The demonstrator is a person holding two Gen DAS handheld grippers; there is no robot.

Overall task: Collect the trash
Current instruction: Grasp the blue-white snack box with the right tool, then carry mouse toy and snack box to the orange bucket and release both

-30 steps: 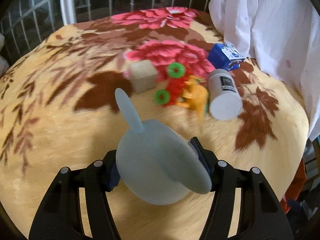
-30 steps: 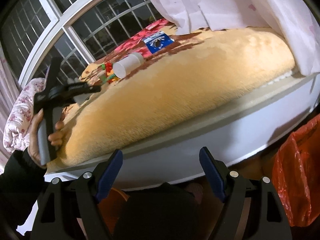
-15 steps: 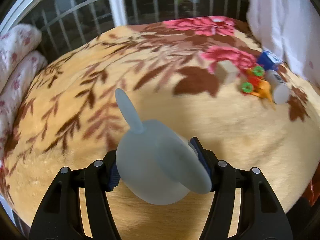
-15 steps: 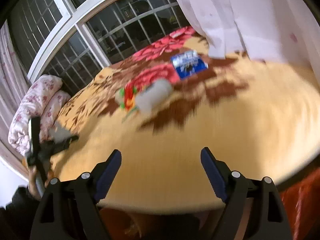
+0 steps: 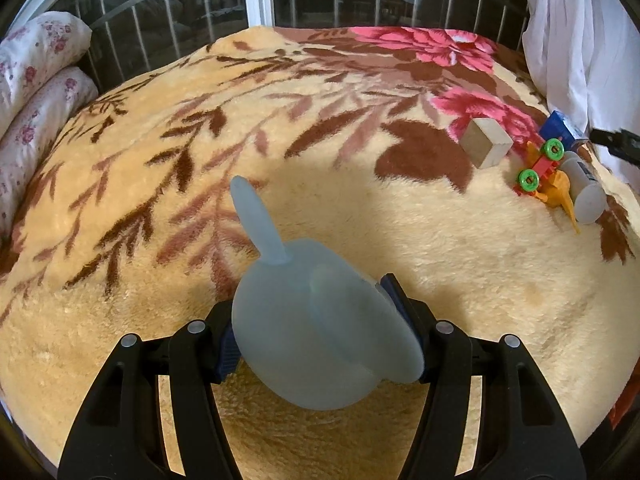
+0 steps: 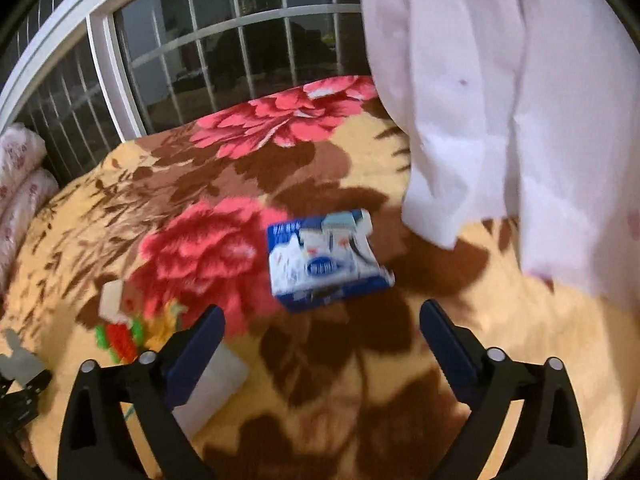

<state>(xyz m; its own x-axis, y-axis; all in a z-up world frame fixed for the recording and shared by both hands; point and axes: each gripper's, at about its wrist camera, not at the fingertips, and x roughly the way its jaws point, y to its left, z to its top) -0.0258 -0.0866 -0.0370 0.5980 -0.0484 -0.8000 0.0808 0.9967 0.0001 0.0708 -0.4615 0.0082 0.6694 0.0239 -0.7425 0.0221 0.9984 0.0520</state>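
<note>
A plush blanket, cream with brown leaves and red flowers, covers the bed and fills both wrist views; behind it runs a barred window, with a white curtain hanging down onto the blanket's right side and two flowered pillows stacked at the left edge.

The left gripper pinches a pale blue plastic cup-like piece with a long handle, its pads pressed against both sides, held above bare blanket.

The right gripper hovers over the blanket with its jaws opening wide and nothing between them. Just beyond its fingertips lies a blue-and-white carton, flat on the blanket near the curtain's hem, blurred in this view. In the left wrist view the same carton shows only as a blue corner at the far right, by the curtain.

A white cylindrical container lies on its side just beside the carton; in the right wrist view it sits partly behind the gripper's left finger. Touching it are an orange toy figure and a red toy vehicle with green wheels. A pale block stands near them, slightly apart.
</note>
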